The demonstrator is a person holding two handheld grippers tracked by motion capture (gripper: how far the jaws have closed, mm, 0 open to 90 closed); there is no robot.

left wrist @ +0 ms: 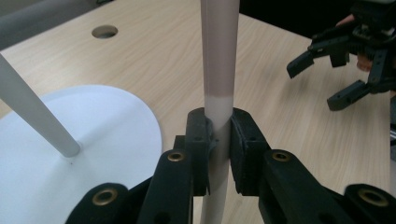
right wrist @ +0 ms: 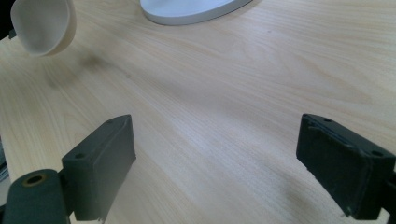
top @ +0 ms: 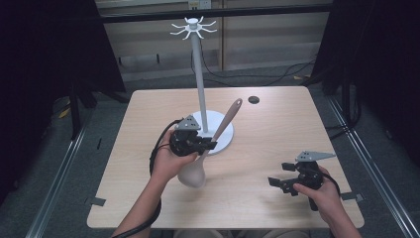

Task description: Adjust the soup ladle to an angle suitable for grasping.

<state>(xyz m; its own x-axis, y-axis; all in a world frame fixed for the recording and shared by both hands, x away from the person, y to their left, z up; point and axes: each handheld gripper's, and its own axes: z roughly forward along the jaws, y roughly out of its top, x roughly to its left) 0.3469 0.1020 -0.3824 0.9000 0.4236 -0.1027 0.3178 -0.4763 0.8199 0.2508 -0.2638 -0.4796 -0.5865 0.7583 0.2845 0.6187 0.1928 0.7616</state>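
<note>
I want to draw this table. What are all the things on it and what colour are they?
spoon: one, pinkish-beige handle and pale bowl, held tilted over the table's middle, handle end up.
stand: one, white, round base on the table's middle, tall pole with hooks on top.
table: one, light wood, with a dark round hole near the far edge.
left hand-held gripper: one, black, shut on the spoon's handle.
right hand-held gripper: one, black, open, near the table's front right.

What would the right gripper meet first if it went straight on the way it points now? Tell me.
Probably the bare table: the open right gripper looks down along the wood. Further on lie the white stand base and the ladle, off to one side.
</note>
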